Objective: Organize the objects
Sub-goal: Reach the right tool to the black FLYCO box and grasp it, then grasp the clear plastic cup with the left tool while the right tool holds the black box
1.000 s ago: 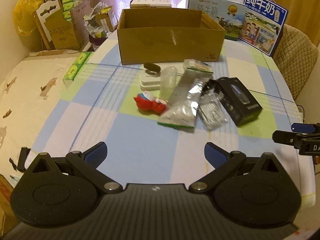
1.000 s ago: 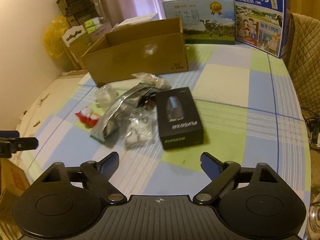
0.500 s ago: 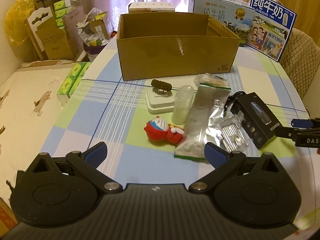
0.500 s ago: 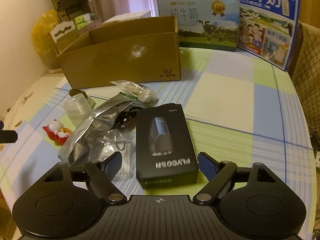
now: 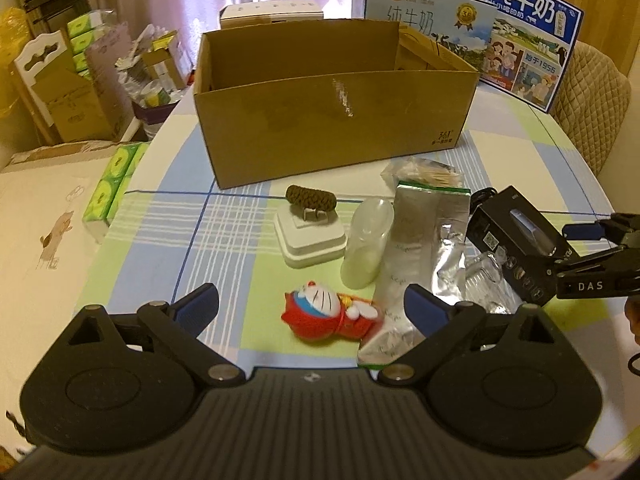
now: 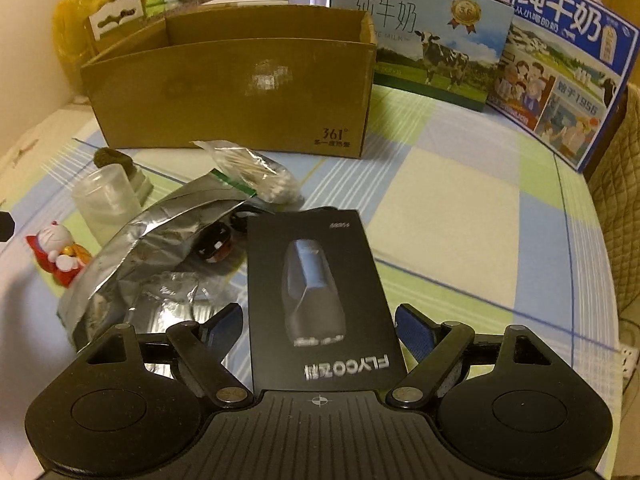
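Both hand-held grippers have closed in: the right hand-held gripper (image 6: 319, 330), wide open, now straddles the flat black shaver box (image 6: 316, 292) on the counter (image 6: 460, 216), ready to clamp; the left hand-held gripper (image 5: 311, 307), open and empty, frames the red cartoon-cat toy (image 5: 328, 314). An open brown cardboard box (image 5: 332, 120) waits behind.

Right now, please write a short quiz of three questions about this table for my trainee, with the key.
1. True or false: the black FLYCO box lies between the open jaws of the right gripper.
2. Which thing lies nearest to the left gripper? A) the red Doraemon toy B) the bag of cotton swabs C) the cardboard box
3. Fill in: the small brown thing rests on a ____ square case.

Key: 1 true; 2 A; 3 white.
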Demonstrator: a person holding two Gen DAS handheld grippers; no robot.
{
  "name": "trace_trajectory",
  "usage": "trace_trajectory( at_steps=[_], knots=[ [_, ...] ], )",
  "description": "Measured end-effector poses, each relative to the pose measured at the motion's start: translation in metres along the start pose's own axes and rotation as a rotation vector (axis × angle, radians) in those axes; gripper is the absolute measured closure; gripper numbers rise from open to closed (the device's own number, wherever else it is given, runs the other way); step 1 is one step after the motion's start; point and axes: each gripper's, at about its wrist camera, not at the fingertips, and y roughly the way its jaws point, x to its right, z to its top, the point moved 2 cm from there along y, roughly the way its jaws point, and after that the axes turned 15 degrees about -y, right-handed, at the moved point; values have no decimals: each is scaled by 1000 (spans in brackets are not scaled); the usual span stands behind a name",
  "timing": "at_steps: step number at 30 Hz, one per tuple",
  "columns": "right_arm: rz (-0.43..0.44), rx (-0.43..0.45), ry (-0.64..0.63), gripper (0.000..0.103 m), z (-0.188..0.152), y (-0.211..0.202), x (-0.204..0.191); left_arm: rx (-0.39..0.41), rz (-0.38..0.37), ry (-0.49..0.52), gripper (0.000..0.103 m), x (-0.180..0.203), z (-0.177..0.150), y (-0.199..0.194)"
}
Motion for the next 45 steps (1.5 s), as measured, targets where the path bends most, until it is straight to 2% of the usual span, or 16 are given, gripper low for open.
trace_trajectory(
  at_steps=[7,12,19,31,36,41,45],
  knots=[
    [-28,-25,-35,22,10,14,5,-14,-22,28,6,1,12,17],
    [7,-35,-17,23,11,27,8,-28,-41,53,8,2,18,31],
    [4,-32,13,27,5,24,11,-41,-80,96,12,11,25,47],
    [-30,-60,123,27,-16,1,24,-75,-169,196,44,38,36,75],
    [-38,-58,161,27,-21,-8,31,-99,-184,227,67,46,38,82],
    [-46,-36,175,27,-16,-18,35,-109,-172,242,76,47,38,84],
    [-39,-7,180,27,-4,-28,37,-103,-173,235,76,44,41,80]
  ],
)
